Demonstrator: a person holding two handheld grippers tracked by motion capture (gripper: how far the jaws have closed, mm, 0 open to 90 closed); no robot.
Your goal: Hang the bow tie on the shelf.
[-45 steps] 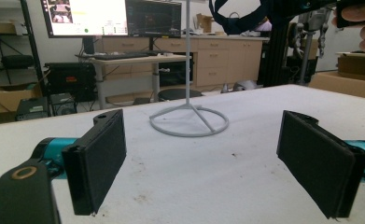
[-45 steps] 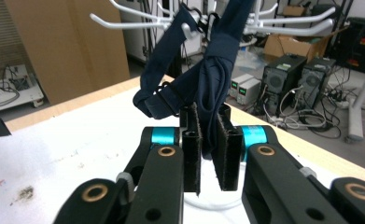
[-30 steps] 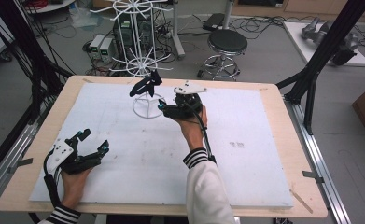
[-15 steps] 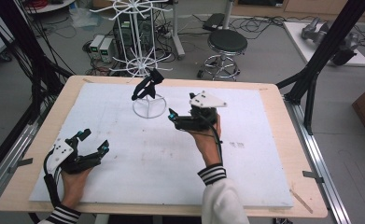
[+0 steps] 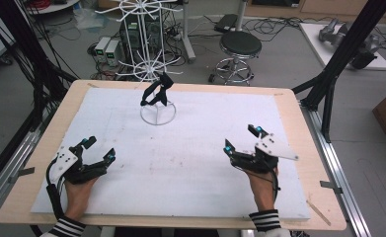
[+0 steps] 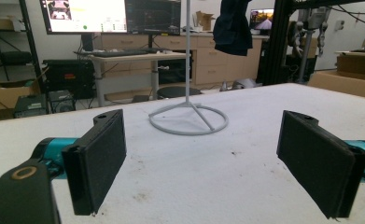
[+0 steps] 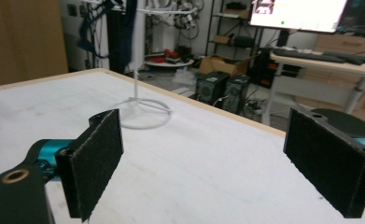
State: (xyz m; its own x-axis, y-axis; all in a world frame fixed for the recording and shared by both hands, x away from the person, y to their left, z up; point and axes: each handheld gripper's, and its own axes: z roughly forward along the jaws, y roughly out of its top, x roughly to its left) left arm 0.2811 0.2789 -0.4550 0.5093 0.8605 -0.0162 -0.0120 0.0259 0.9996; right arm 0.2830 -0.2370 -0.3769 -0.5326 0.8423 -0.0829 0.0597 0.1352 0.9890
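Both hand-held grippers rest low on the near part of the table (image 5: 289, 148), well apart from each other: left hand-held gripper (image 5: 97, 149) at near left, right hand-held gripper (image 5: 242, 139) at near right. Jaws of each stand wide apart with nothing between them, seen plainly in the left gripper view (image 6: 208, 158) and the right gripper view (image 7: 213, 163). The white wire stand (image 5: 158, 111) sits at the far middle of the table, its ring base flat on the white surface. A dark cloth (image 5: 157, 90) hangs from the stand's upper arms, clear of the table. Judgement: the hanging appears done and the hands sit parked, well clear of the stand. If the cloth needs further handling, best approach is from the near side, jaws kept open until they straddle a loose fold, then a close on cloth alone. Risk: the stand looks light; a sideways tug on the cloth could tip it. The other gripper could steady the base ring.
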